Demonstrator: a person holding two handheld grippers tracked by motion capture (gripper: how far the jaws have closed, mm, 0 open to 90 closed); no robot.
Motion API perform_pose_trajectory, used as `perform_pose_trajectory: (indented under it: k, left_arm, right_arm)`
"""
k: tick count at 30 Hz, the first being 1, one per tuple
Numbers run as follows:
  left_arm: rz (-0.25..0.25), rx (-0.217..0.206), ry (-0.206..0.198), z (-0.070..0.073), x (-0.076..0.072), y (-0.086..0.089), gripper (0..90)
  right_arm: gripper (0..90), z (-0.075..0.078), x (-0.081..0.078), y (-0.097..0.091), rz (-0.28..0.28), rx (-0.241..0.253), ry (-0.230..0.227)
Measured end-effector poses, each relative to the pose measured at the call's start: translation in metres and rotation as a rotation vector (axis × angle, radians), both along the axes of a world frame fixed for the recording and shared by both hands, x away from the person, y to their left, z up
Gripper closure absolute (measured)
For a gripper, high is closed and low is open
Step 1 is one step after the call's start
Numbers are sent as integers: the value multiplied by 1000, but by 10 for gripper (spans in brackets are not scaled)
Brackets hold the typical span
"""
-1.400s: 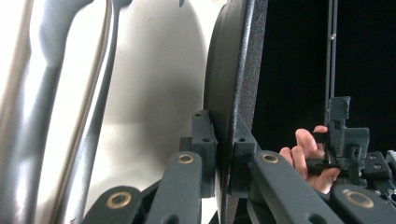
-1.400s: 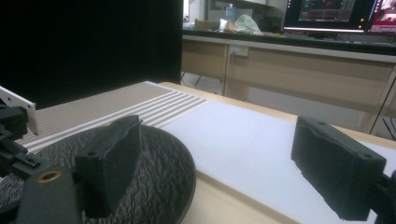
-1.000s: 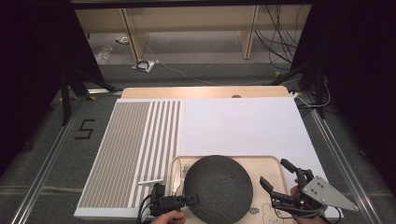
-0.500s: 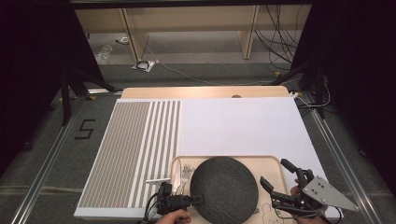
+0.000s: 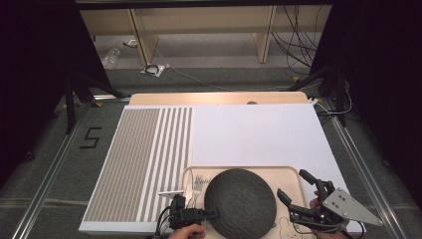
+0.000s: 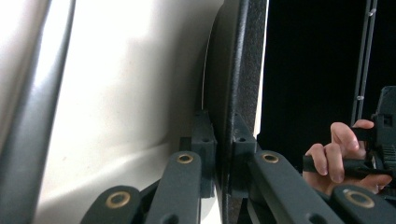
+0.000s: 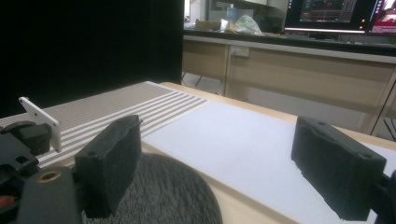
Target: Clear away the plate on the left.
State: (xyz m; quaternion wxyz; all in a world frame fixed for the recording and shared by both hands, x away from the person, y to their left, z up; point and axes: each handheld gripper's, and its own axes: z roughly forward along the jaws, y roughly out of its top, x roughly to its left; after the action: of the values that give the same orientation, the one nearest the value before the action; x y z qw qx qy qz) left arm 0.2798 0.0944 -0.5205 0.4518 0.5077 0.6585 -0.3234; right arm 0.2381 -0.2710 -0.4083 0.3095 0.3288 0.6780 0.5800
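Looking down from the high view, the left hand-held gripper [image 5: 211, 215] sits at the near edge of the table [image 5: 259, 134], its jaws nearly closed and pinching the left rim of a dark round plate [image 5: 240, 199]. The plate lies in a pale tray [image 5: 283, 172] on the near part of the table, and a fork [image 5: 197, 185] lies in the tray just left of the plate. The right hand-held gripper [image 5: 297, 188] hovers over the tray's right end with its jaws spread wide and nothing between them, close to the plate's right edge but apart from it. In the left gripper view, the two black jaws stand clamped on the plate [image 6: 236, 79], seen edge-on between the pads, with the pale tray [image 6: 126, 93] to one side. In the right gripper view, the right hand-held gripper [image 7: 229, 163] has its pads well apart and empty, with the plate [image 7: 163, 191] low in front.
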Motion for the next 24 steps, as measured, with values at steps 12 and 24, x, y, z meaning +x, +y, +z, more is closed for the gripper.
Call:
perform_pose_trajectory:
  k: [12, 24]
  left_arm:
    - [-58, 111, -54, 8, -3, -5, 787]
    - [-107, 166, -59, 18, -7, -7, 560]
  right_arm:
    - [170, 0, 0, 0, 1, 0, -4]
    - [170, 0, 1, -1, -4, 6, 4]
